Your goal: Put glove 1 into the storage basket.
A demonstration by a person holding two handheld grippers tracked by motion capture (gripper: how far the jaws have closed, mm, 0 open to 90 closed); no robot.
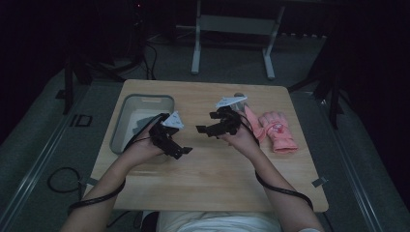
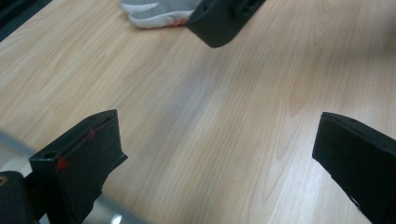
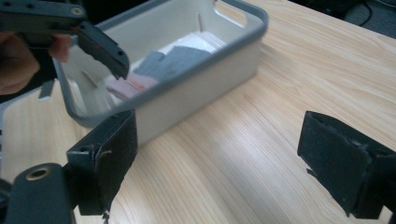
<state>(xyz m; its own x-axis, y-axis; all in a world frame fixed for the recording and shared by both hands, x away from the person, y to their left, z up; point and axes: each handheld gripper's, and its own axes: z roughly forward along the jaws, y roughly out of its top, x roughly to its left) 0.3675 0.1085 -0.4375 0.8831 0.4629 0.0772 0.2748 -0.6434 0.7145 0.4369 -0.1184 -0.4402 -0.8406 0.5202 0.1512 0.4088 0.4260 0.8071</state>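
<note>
1. Pink gloves [image 1: 276, 130]: a pair lying flat on the wooden table [image 1: 203, 183], right of centre, just beside the right hand [image 1: 241, 137]. Not touched by either gripper.
2. Look: salmon-pink knit. The nearer glove has a small patch on its back; detail too small to read. The cuff end looks ribbed.
3. In the left gripper view a grey-white glove tip with an orange edge [image 2: 159, 11] shows at the top, partly behind the other gripper's jaw. The colour is washed out there.
4. Axis: the long axis runs front to back across the table, tilted slightly. Fingers point away from the person and a bit left. Cuffs point towards the person's side, to the right.
5. Left gripper [image 1: 176, 147]: jaws wide apart with nothing between them, only bare table under them in its own view. It sits over the table just right of the bin.
6. Right gripper [image 1: 205, 129]: jaws wide apart and holding nothing. It points left towards the grey bin [image 1: 122, 121].
7. The bin is at table left, with folded grey and pink cloth pieces [image 3: 159, 70] inside.
</note>
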